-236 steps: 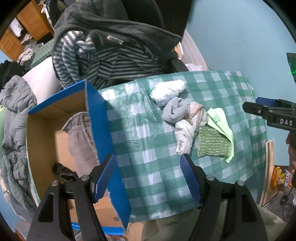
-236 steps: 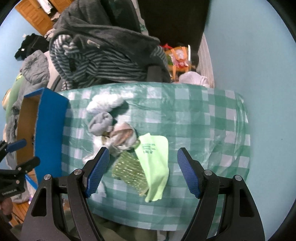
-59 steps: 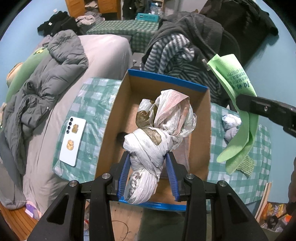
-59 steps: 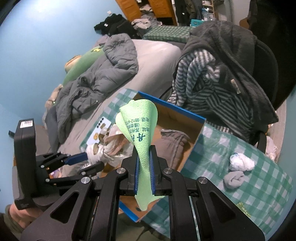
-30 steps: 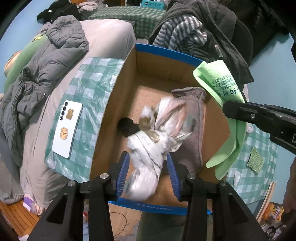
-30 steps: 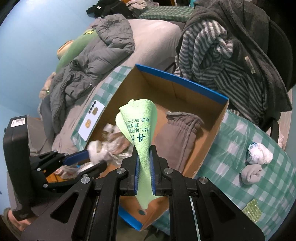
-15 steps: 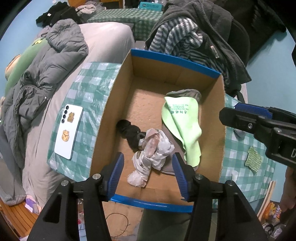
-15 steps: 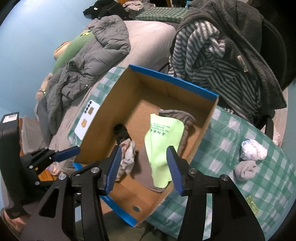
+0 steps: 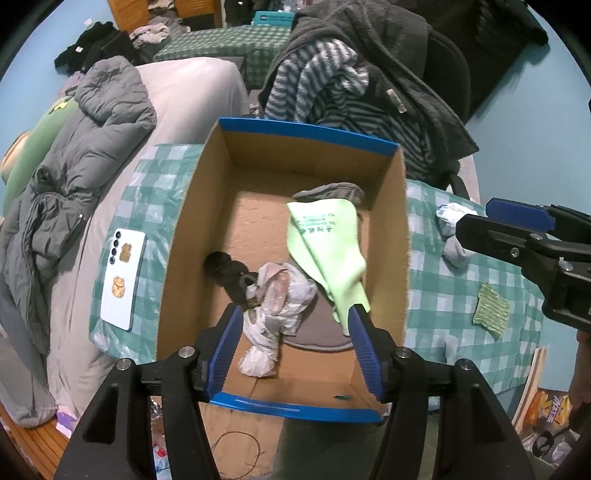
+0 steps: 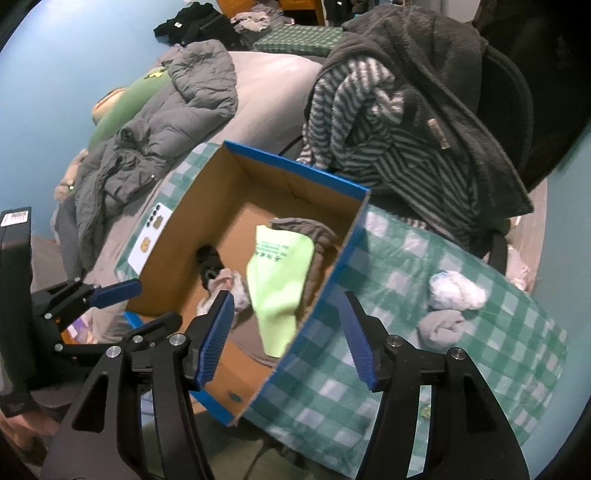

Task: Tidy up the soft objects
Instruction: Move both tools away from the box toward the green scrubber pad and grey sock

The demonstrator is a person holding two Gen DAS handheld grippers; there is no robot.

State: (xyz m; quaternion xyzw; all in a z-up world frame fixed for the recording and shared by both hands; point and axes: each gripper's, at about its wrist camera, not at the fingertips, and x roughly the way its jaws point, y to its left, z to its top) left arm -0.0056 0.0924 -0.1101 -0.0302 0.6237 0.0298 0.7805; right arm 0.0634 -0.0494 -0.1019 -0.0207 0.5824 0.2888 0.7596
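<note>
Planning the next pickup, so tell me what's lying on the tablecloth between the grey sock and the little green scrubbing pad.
Nothing: in the left wrist view, only bare checked tablecloth separates the grey sock from the green pad.

I am working in a lived-in bedroom: a bed [image 9: 207, 92] with a grey padded jacket [image 9: 74, 155] thrown across it, a chair [image 9: 447, 59] heaped with clothes [image 9: 369, 74], wooden cupboards [image 9: 155, 11] behind, blue walls [image 9: 535, 122], and a checked-cloth tabletop [image 9: 443, 295].
</note>
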